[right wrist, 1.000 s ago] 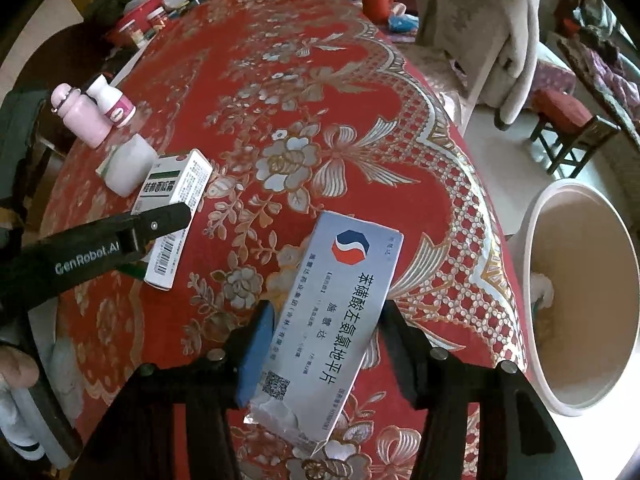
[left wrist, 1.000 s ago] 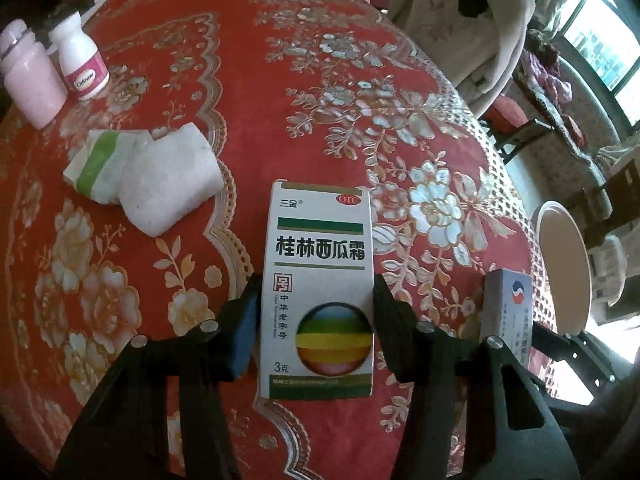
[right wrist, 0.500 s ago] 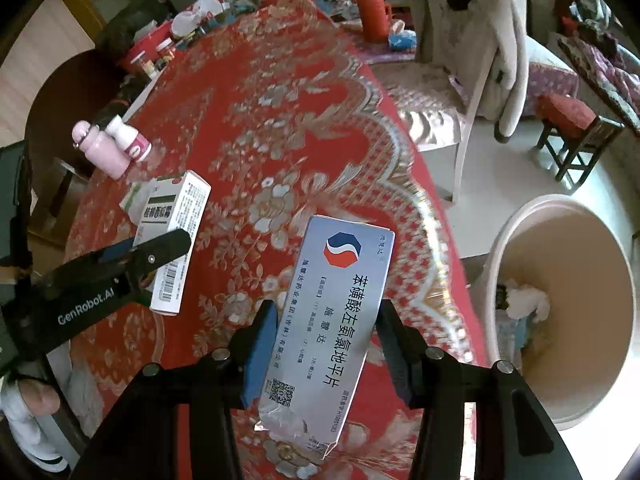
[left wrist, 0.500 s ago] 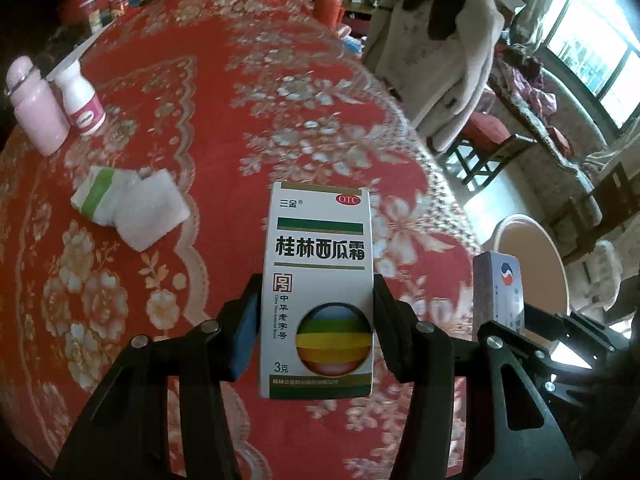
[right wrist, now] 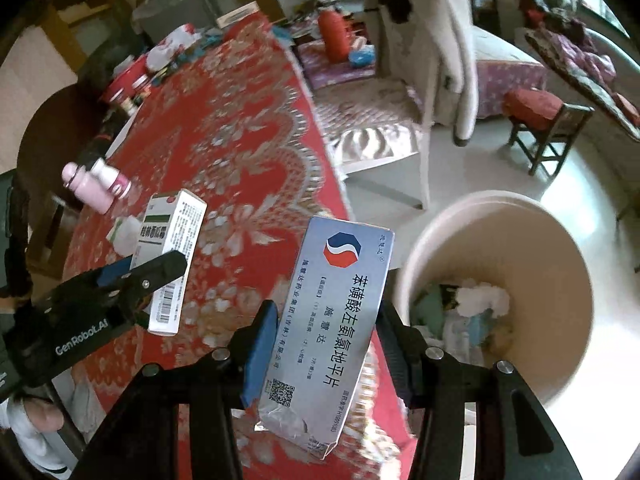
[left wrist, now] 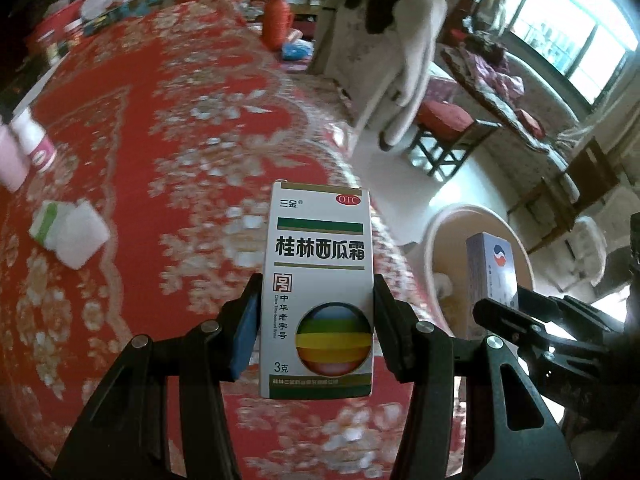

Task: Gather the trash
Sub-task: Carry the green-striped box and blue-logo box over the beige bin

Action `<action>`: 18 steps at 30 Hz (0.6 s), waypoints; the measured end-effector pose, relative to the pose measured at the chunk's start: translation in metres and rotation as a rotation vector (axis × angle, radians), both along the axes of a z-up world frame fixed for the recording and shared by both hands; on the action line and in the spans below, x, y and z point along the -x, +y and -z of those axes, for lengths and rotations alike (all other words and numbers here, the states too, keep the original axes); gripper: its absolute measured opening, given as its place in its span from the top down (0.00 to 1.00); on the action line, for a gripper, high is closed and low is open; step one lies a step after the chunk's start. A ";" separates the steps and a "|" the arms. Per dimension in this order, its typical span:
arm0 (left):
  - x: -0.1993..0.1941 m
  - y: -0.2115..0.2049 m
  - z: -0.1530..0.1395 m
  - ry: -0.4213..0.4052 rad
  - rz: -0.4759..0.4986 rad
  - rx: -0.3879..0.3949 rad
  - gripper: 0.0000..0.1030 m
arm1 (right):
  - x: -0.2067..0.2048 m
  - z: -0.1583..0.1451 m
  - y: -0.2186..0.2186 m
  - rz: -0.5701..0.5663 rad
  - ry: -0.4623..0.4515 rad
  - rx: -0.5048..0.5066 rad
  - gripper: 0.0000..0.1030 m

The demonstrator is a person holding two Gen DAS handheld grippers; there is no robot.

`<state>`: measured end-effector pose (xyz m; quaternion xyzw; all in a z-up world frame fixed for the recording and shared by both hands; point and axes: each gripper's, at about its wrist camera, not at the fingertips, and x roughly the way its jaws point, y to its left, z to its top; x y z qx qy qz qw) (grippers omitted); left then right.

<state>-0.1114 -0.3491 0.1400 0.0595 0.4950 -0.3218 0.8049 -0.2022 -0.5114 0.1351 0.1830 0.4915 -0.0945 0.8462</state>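
My left gripper (left wrist: 316, 320) is shut on a white medicine box with a striped ball (left wrist: 318, 284), held upright above the red table's right edge. My right gripper (right wrist: 326, 340) is shut on a silver-blue medicine box (right wrist: 336, 312), tilted, its lower end crumpled. Both boxes hang close to the beige trash bin (right wrist: 568, 248) on the floor; the bin (left wrist: 444, 220) holds white tissue and other scraps. The white box (right wrist: 172, 248) and the left gripper (right wrist: 144, 276) show at the left of the right wrist view; the silver-blue box (left wrist: 494, 276) shows at the right of the left wrist view.
On the red floral tablecloth (left wrist: 180, 120) lie crumpled white tissues with a green-striped packet (left wrist: 70, 230), a pink bottle and a small white bottle (right wrist: 100, 184). A chair draped with a pale coat (left wrist: 384, 56) and a wooden stool (left wrist: 444, 128) stand beyond the table.
Both grippers have risen and swung right with their boxes, from over the table toward its edge. The bin has come much closer and its inside now shows.
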 end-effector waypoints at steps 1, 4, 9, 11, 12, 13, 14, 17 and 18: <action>0.004 -0.006 0.000 0.002 0.013 0.002 0.52 | 0.004 0.000 -0.006 0.011 0.001 0.000 0.52; 0.015 -0.026 -0.001 0.007 0.056 0.007 0.52 | 0.018 0.000 -0.024 0.054 0.006 0.000 0.52; 0.036 -0.060 -0.001 0.014 0.126 0.012 0.52 | 0.037 0.000 -0.046 0.105 0.015 0.008 0.52; 0.042 -0.071 0.000 0.019 0.146 0.011 0.52 | 0.045 0.001 -0.055 0.125 0.018 0.009 0.52; 0.044 -0.075 0.001 0.022 0.155 0.010 0.52 | 0.049 0.002 -0.059 0.134 0.020 0.010 0.52; 0.048 -0.082 0.002 0.027 0.166 0.009 0.52 | 0.052 0.002 -0.064 0.141 0.023 0.012 0.52; 0.051 -0.087 0.002 0.029 0.173 0.008 0.52 | 0.055 0.003 -0.068 0.149 0.025 0.013 0.52; 0.058 -0.100 0.005 0.037 0.196 0.007 0.52 | 0.063 0.006 -0.080 0.173 0.033 0.017 0.52; 0.060 -0.104 0.005 0.040 0.202 0.007 0.52 | 0.066 0.007 -0.085 0.182 0.036 0.017 0.52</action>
